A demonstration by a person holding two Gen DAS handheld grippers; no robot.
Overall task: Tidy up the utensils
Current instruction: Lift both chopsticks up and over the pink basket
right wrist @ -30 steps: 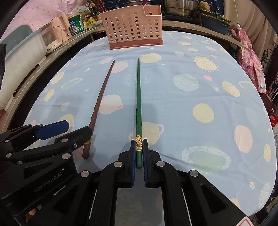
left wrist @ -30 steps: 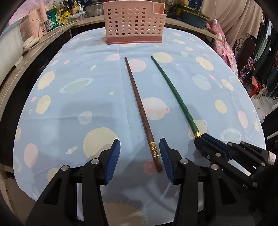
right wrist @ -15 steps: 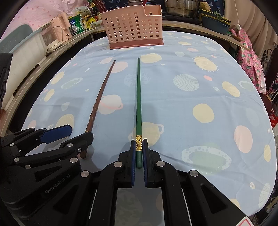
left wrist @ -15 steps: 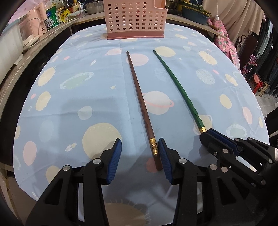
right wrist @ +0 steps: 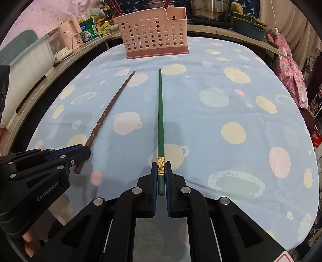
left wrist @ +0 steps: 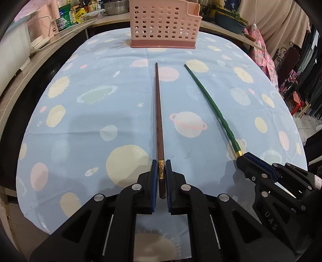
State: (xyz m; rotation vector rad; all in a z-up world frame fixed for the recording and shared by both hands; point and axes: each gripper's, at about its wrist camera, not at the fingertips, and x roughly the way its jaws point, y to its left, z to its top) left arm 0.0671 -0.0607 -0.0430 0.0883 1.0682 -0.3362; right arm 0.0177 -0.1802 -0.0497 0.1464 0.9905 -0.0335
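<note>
A long brown chopstick (left wrist: 158, 112) lies on the blue tablecloth and points toward the pink holder. My left gripper (left wrist: 161, 167) is shut on its thick end, at the gold band. From the right wrist view the same brown chopstick (right wrist: 108, 112) runs out of the left gripper (right wrist: 80, 150). A green chopstick (right wrist: 160, 112) lies beside it, and my right gripper (right wrist: 160, 168) is shut on its gold-banded end. In the left wrist view the green chopstick (left wrist: 213, 104) curves away from the right gripper (left wrist: 244, 158). A pink perforated utensil holder (left wrist: 165, 23) (right wrist: 154, 32) stands at the table's far edge.
The table carries a blue planet-print cloth (left wrist: 80, 121). Behind it a wooden counter (left wrist: 24, 68) holds bottles, boxes and a metal bowl. Pots (right wrist: 211, 10) stand at the back right. Hanging clothes and a red stool (left wrist: 299, 100) are to the right of the table.
My left gripper's jaws have closed from wide apart onto the brown chopstick's thick end, which now lies centred between them. The right gripper has kept still on the green chopstick.
</note>
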